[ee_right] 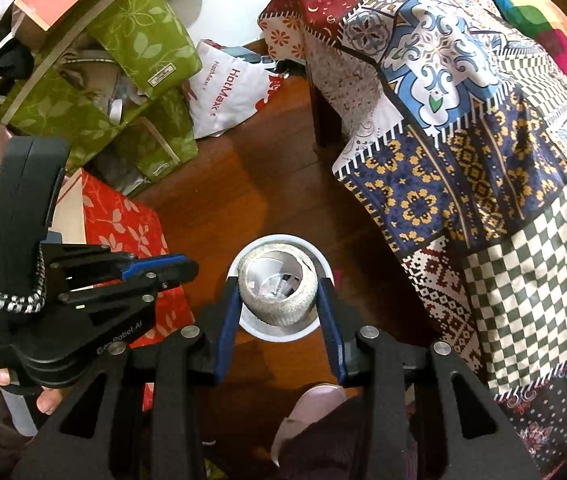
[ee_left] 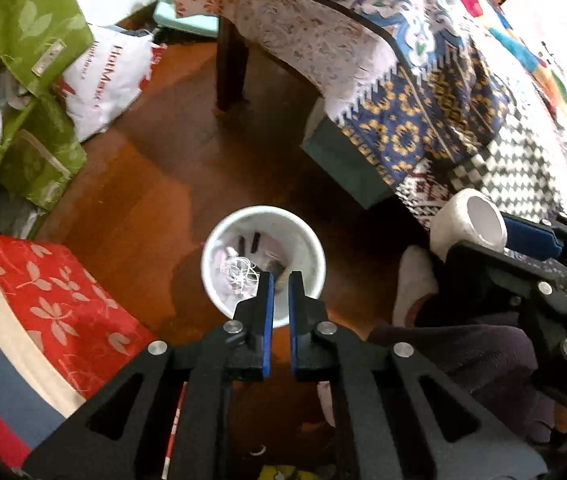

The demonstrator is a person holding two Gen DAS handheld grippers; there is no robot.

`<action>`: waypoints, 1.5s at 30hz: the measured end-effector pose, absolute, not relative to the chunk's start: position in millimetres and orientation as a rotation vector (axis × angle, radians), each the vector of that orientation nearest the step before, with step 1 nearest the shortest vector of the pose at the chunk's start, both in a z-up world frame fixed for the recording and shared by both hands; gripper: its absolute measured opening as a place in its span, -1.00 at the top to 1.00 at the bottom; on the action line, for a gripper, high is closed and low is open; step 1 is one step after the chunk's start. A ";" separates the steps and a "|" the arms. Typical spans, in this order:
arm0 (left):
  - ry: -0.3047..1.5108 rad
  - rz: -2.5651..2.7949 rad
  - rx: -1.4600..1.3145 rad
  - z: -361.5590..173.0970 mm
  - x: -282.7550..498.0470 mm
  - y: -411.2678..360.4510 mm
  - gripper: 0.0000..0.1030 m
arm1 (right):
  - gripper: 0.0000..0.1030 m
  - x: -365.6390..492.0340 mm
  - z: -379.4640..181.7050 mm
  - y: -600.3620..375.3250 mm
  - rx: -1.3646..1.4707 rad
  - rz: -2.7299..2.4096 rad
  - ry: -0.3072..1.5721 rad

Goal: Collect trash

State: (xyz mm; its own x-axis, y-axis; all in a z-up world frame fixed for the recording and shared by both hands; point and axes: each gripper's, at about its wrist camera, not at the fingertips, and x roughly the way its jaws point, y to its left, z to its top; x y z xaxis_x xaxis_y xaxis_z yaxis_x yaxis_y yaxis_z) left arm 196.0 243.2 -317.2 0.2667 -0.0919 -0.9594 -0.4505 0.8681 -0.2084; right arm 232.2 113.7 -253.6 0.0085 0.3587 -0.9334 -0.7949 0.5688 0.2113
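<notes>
A white bin (ee_left: 263, 258) stood on the dark wooden floor (ee_left: 155, 184), seen from above in both wrist views. Inside it lay pale crumpled scraps, a tangle of thin white wire (ee_left: 241, 270) and a couple of small dark pieces; what those pieces were could not be made out. The left gripper (ee_left: 279, 280) hung over the near rim of the bin, its blue-padded jaws drawn narrow with only a slim gap between them and nothing in that gap. The right gripper (ee_right: 278, 280) was clamped on a whitish roll of tape or bandage (ee_right: 279, 292), one blue pad against each side, the hollow core facing the camera. In the right wrist view the roll sat directly over the bin's mouth and hid most of the contents; only bits showed through the core. The left wrist view caught the same roll (ee_left: 469, 220) at the right, beside the bed. A patchwork cover (ee_right: 463, 140) draped the bed and hid everything beneath it except one dark wooden leg (ee_left: 231, 68). Green leaf-print storage boxes (ee_right: 95, 92) were stacked at the left, some open, their contents too jumbled to identify. A white plastic bag (ee_right: 229, 92) with red lettering lay beside them, and a red leaf-print box (ee_left: 59, 288) was cut off by the frame edge. The person's socked foot (ee_left: 413, 284) showed near the bin.
</notes>
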 end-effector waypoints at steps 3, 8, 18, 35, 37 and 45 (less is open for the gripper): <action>1.265 0.284 -0.504 -309.8 192.2 251.3 0.92 | 0.31 233.0 -257.6 119.4 -0.428 0.980 1.276; 1.206 0.337 -0.502 -290.1 183.5 261.9 0.58 | 0.11 229.3 -260.1 127.8 -0.450 1.021 1.292; 1.050 0.362 -0.425 -221.3 167.3 246.1 0.58 | -0.13 225.3 -218.4 99.3 -0.396 0.976 1.206; 0.522 0.156 -0.260 -16.6 95.1 125.8 0.49 | -0.13 140.0 -2.7 -71.5 -0.105 0.588 0.557; 0.472 0.127 -0.235 -0.6 79.1 107.2 0.49 | -0.13 122.9 11.8 -87.2 -0.079 0.540 0.499; 0.345 0.055 -0.169 22.4 24.5 54.7 0.49 | -0.16 60.1 34.6 -137.1 0.023 0.401 0.360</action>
